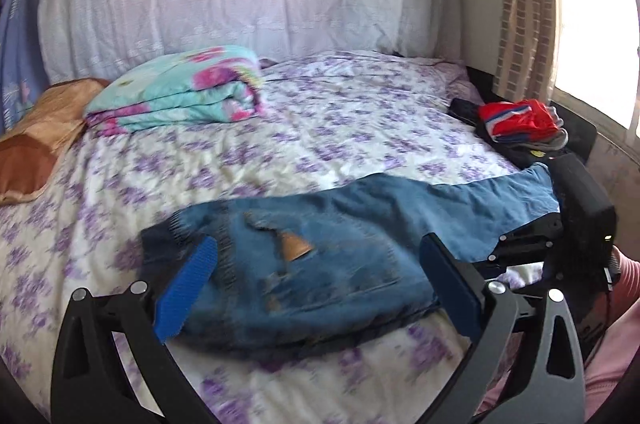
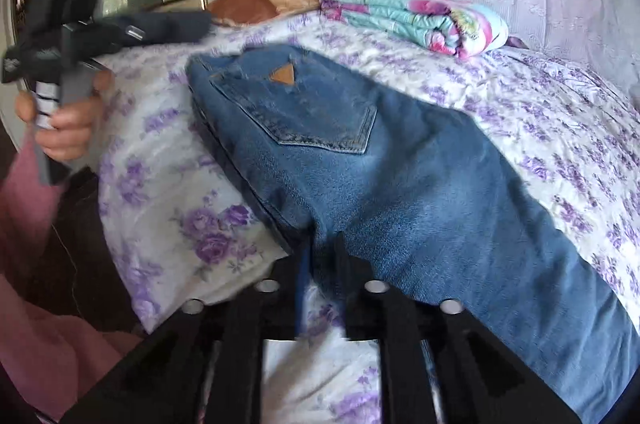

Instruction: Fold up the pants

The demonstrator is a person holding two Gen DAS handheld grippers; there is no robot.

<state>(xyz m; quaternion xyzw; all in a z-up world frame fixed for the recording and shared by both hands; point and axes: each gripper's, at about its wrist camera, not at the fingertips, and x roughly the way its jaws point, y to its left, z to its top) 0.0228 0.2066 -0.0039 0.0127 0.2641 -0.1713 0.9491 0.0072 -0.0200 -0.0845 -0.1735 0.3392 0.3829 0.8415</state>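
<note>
Blue jeans [image 1: 320, 264] lie on the bed, waist end with a tan patch near the front edge, legs running right. In the right wrist view the jeans [image 2: 400, 184] show a back pocket and the tan patch. My left gripper [image 1: 316, 288] is open, its blue pads [image 1: 188, 288] either side of the waist part, just above it. My right gripper [image 2: 320, 256] is shut on the jeans' near edge at the crotch area. The left gripper also shows in the right wrist view [image 2: 172, 24], held in a hand.
The bed has a purple-flowered sheet [image 1: 320, 128]. A folded turquoise floral blanket [image 1: 180, 88] lies at the back left beside a brown pillow [image 1: 36, 144]. A pile of red and dark clothes [image 1: 516, 124] sits at the right edge by the window.
</note>
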